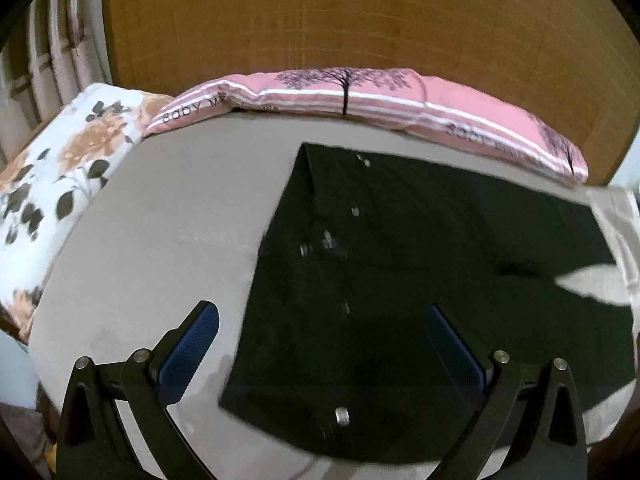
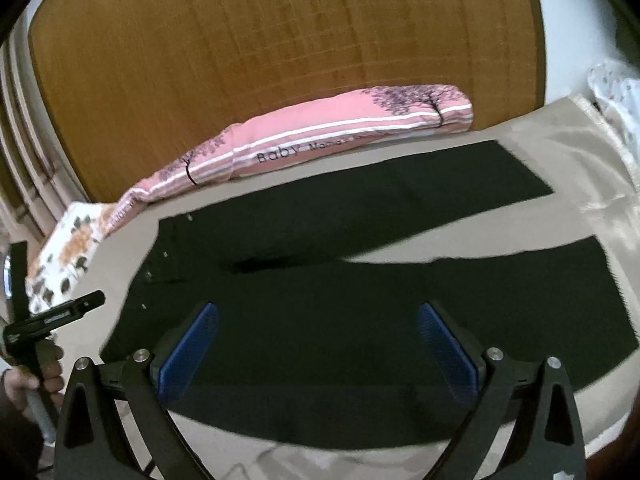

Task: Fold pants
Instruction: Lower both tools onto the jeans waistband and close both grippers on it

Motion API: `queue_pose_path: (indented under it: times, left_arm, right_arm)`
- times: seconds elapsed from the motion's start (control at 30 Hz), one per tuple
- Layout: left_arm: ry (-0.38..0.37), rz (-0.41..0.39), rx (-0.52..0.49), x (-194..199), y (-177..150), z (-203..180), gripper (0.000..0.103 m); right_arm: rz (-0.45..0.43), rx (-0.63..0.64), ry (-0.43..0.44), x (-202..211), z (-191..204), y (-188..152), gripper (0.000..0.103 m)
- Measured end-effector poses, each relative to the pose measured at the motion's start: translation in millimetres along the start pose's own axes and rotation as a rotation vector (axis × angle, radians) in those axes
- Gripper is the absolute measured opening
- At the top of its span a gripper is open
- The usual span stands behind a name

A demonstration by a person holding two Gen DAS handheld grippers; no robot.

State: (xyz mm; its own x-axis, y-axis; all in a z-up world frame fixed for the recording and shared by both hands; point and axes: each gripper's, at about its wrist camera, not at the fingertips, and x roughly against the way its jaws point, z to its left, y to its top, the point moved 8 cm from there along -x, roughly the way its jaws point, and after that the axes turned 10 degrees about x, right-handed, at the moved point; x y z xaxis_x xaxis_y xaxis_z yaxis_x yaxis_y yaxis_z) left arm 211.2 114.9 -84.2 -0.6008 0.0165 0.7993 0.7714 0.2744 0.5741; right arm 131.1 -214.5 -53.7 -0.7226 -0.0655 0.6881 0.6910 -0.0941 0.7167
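Note:
Black pants lie flat on a beige bed sheet. In the right wrist view the pants show both legs spread apart toward the right, waistband at the left. My left gripper is open and empty above the waistband end, near the metal button. My right gripper is open and empty above the near leg. The left gripper also shows at the left edge of the right wrist view, held in a hand.
A pink pillow with tree print lies along the far edge against a wooden headboard. A floral pillow sits at the far left. A white cloth lies at the far right of the bed.

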Motion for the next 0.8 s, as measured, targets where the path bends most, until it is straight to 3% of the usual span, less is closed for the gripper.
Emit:
queue_pose_path:
  times: [0.1,0.3,0.5,0.7,0.8]
  left_arm:
    - [-0.047,0.028,0.037,-19,28,6,0.085]
    - [-0.215,0.111,0.119,-65,78,5,0.062]
    - [-0.392,0.287,0.271,-125,105,7,0.035]
    - [-0.424,0.35,0.314,-168,118,6,0.034]
    - [-0.402,0.365,0.327,-185,120,10,0.034]
  right_arm:
    - [0.026,-0.018,0.026,-18,1,15,0.099]
    - [0.087,-0.061,0.087,-63,7,40,0.099]
    - [0.145,-0.071,0.104,-110,15,51,0.099]
    - [0.188,-0.053,0.119,-144,22,61,0.099]
    - [0.203,-0.043,0.121,-162,23,67,0.099]
